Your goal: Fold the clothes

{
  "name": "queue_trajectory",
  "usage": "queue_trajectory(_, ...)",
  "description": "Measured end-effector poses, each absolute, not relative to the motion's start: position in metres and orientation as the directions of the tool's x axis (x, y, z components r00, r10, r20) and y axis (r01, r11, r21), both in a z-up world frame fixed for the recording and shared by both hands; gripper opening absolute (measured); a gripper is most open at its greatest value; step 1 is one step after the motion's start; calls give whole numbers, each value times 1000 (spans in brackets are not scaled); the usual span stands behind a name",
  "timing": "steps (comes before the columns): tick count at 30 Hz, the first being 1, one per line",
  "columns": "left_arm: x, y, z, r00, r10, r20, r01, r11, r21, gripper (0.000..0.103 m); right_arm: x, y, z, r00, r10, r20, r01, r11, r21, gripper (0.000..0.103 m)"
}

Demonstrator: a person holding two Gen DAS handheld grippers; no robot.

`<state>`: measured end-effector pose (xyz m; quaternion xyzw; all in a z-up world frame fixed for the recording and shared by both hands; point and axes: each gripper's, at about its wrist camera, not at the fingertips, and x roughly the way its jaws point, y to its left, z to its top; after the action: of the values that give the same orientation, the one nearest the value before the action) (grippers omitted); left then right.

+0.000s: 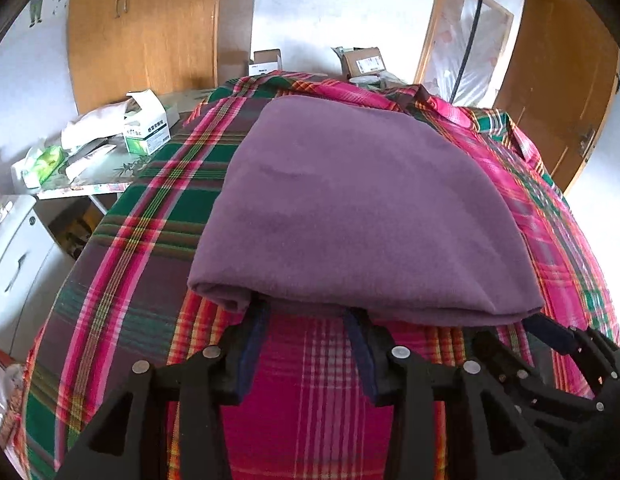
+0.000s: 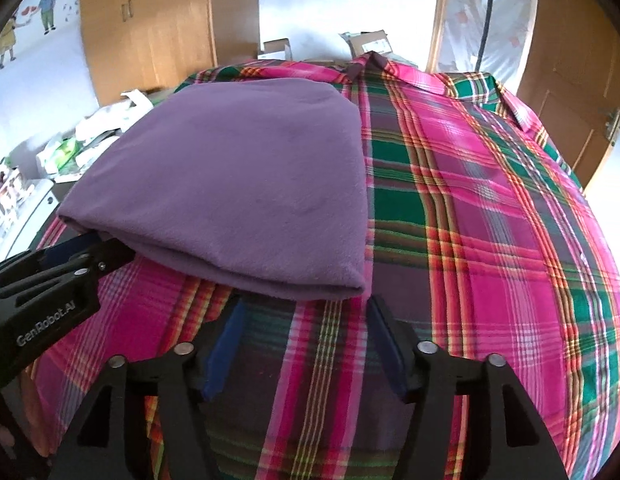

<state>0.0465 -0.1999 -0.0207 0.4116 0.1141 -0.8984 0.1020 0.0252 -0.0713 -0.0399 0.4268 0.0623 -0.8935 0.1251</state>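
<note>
2 grippers sit at the near fold of 1 purple garment, which lies folded on the plaid bedspread toward its left edge. Left gripper and right gripper both stand spread, tips slipped under the fold, clasping nothing. Best practice is probably to close on all layers evenly before lifting.

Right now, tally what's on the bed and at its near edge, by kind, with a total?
Folded purple garment: 1
Plaid bedspread: 1
Tongs, jaws open at the garment's near edge: 2, the left tongs and the right tongs
Total: 4
</note>
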Motion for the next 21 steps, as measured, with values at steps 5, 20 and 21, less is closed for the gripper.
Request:
queue_trajectory(5, 43, -195, -21, -639, -115, -761, 279, -956, -90, 46, 23, -72, -40, -604, -160, -781, 270, -963, -11, 71)
queue_trajectory(20, 36, -186, -25, -615, -154, -773, 260, -965, -14, 54, 21, -71, -41, -602, -164, -781, 268, -963, -5, 72)
queue_trajectory(21, 36, -186, -25, -615, -154, -773, 260, -965, -15, 54, 22, -71, -41, -602, -164, -781, 268, -963, -5, 72)
